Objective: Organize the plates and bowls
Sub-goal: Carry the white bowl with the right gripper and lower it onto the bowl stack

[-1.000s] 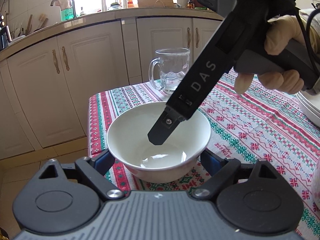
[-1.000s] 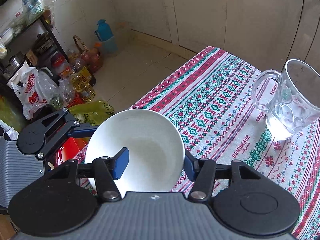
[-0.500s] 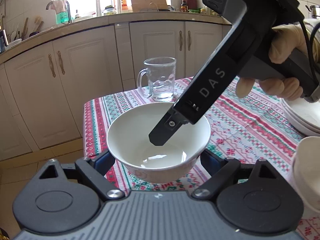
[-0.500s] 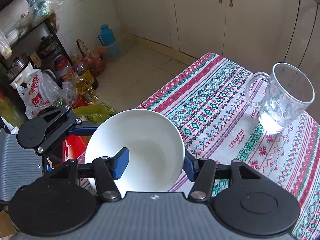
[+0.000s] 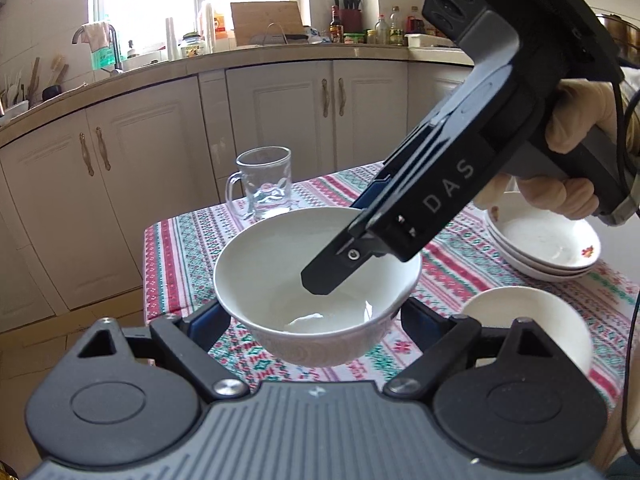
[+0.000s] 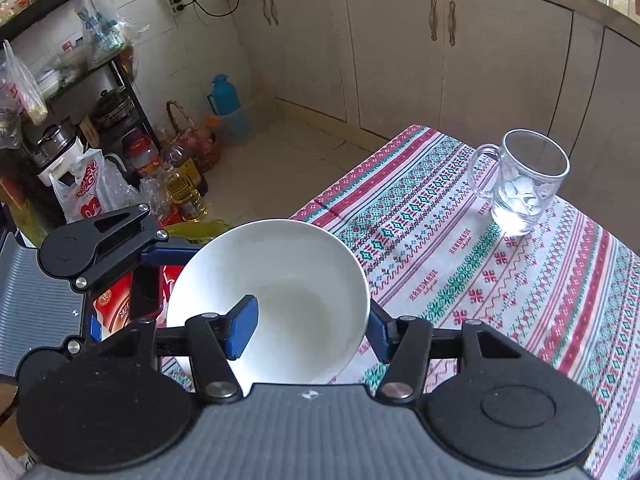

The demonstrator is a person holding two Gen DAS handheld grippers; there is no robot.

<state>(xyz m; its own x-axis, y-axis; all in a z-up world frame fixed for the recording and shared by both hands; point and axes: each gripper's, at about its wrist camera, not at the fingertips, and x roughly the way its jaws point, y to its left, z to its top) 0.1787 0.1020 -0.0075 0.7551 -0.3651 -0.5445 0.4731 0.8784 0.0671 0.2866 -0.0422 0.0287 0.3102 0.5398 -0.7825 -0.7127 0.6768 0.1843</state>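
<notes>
A white bowl hangs above the patterned tablecloth, held by both grippers. My left gripper is shut on it, a blue pad pressed against each outer side. My right gripper comes down from the upper right, held by a gloved hand, and is shut on the bowl's wall. In the right wrist view one blue pad lies inside the bowl and the other sits outside the rim; the right gripper pinches the near right wall. A second white bowl and stacked plates stand to the right.
A glass mug stands near the table's far corner, also seen in the right wrist view. Cream cabinets run behind the table. Bottles and bags crowd the floor beside a rack on the left.
Both grippers rose together with the bowl and drew back from the table's corner. The mug looks farther away, and the plate stack and second bowl came into the left view.
</notes>
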